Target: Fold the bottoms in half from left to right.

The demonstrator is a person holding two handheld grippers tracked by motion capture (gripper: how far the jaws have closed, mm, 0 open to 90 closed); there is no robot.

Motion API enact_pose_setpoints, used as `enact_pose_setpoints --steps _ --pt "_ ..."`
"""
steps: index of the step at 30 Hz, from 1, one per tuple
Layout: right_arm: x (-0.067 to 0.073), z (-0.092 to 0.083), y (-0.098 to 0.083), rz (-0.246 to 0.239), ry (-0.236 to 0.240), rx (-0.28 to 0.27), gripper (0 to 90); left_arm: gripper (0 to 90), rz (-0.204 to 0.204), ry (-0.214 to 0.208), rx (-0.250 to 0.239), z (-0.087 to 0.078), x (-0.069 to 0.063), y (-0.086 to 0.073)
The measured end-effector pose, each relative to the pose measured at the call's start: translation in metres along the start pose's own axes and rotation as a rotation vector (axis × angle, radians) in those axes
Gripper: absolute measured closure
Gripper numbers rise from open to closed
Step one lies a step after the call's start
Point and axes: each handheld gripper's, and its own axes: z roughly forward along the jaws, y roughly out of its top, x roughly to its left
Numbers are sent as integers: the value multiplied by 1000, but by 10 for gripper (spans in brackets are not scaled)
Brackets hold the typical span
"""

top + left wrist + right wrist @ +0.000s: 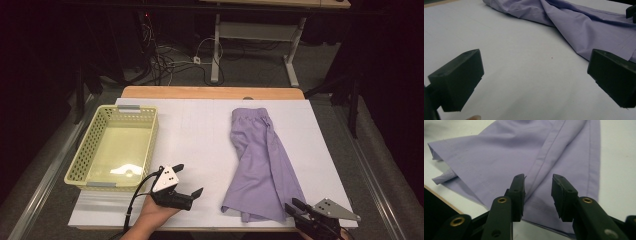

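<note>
Lab or test room, floor cables [165,62] (tangled), adjustable desk frame [250,45], dark surroundings, white-covered table [200,135]

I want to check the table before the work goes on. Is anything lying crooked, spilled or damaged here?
Only the purple garment looks untidy: it lies bunched and creased, slanting across the white table, its near hem at the front edge. The yellow basket sits upright. No spill or damage shows.

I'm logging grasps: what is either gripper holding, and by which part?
Nothing is held. The left gripper stands open over bare table; the right gripper is open above the purple garment's near hem.
</note>
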Motion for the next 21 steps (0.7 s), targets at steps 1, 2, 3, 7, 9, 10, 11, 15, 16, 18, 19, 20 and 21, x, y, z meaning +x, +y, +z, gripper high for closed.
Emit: enact_pose_setpoints --steps 1,2,3,7,9,10,11,15,16,18,19,20,21 --pt "2 2 1 -6 3 4 636 0 -4 -2 0 0 0 0" --pt "3 4 2 -10 7 8 632 0 -7 -4 -3 0 1 0" --pt "4 7 3 -22 14 12 628 0 -7 -3 -2 0 1 0" --pt "9 15 5 -52 21 38 616 0 -4 1 0 0 1 0" --pt "10 17 5 -64 3 47 617 0 -4 0 0 0 1 0" --pt "10 17 4 -65 -1 55 626 0 -4 1 -1 0 0 0" --pt "9 18 4 -71 -2 65 644 0 -2 2 0 0 0 0" --pt "6 17 2 -73 -8 73 787 0 -1 5 -3 -1 0 0" --pt "6 16 2 -72 0 73 842 0 -1 4 -3 -1 0 0" --pt "7 14 5 -74 10 50 900 0 0 3 -4 -1 0 0" --pt "7 11 7 -83 6 38 900 0 0 2 -3 -1 0 0" --pt "6 9 8 -85 -1 24 900 0 -1 1 -3 -1 0 0" --pt "4 6 10 -82 -7 10 900 0 -2 1 -3 0 0 0"
